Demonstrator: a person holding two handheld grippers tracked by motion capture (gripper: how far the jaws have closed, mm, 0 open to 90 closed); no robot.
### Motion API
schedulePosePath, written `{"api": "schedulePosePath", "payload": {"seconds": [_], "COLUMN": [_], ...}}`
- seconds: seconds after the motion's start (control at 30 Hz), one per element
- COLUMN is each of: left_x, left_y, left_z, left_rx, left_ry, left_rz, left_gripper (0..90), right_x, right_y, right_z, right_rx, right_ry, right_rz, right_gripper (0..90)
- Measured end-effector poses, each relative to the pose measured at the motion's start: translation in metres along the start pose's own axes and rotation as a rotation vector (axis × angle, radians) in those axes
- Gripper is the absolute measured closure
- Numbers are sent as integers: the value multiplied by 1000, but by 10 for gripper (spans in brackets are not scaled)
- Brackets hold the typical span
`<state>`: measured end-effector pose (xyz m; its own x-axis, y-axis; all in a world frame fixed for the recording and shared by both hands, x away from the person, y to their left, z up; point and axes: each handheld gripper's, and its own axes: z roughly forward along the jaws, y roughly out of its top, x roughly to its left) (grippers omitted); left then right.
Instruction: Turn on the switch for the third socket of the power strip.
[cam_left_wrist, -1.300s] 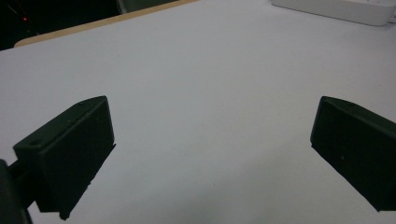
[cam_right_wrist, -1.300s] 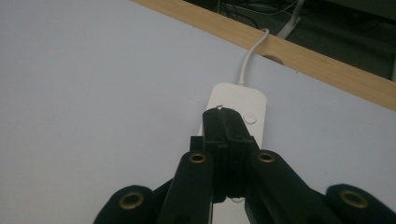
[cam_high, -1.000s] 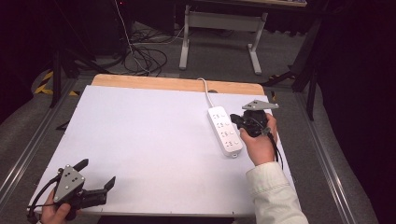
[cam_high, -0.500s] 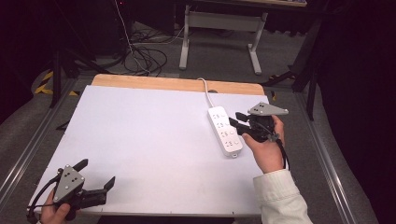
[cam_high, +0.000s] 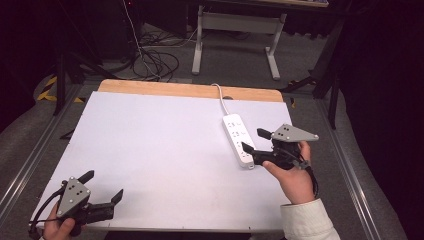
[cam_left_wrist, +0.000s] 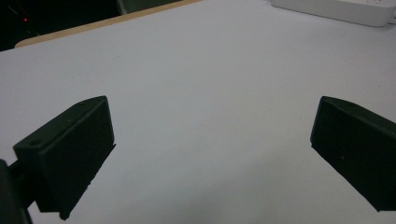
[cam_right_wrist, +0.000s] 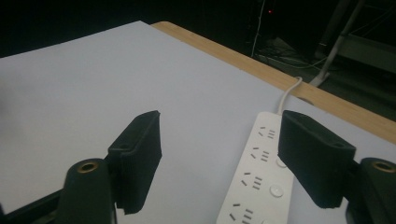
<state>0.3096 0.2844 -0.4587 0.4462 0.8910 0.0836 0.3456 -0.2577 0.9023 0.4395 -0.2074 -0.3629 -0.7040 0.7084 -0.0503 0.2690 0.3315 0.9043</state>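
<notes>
Tongs are gaping wide in both my hands, gripping nothing. I am hovering the right tongs (cam_high: 254, 141) just beside the power strip (cam_high: 238, 139), probably lining up a grasp; next I need its body between the jaws. The left tongs (cam_high: 103, 186) are waiting well apart, near the table (cam_high: 150, 145) edge.
</notes>
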Motion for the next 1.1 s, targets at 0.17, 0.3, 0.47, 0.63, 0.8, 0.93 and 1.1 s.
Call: {"api": "schedulePosePath", "payload": {"seconds": [0.17, 0.3, 0.47, 0.63, 0.8, 0.93, 1.1], "left_x": [0, 0, 0, 0, 0, -1, 0], "left_y": [0, 0, 0, 0, 0, 0, 0], "left_z": [0, 0, 0, 0, 0, 0, -1], "left_rx": [-4, -5, -1, -5, -7, -6, -8], "left_ry": [-4, -4, -1, -2, -3, -5, -6], "left_rz": [-1, 0, 3, 3, 2, 3, 1], "left_gripper": [0, 0, 0, 0, 0, 0, 0], "right_x": [5, 10, 15, 22, 28, 34, 37], "right_y": [-12, -24, -40, -59, -74, -87, -103], "right_z": [-7, -11, -13, -14, -12, -11, -8], "right_rx": [25, 5, 2, 0, -37, -49, -32], "right_ry": [36, 55, 60, 96, 122, 133, 182], "right_rz": [38, 50, 59, 92, 57, 27, 2], "right_gripper": [275, 227, 188, 150, 147, 139, 94]}}
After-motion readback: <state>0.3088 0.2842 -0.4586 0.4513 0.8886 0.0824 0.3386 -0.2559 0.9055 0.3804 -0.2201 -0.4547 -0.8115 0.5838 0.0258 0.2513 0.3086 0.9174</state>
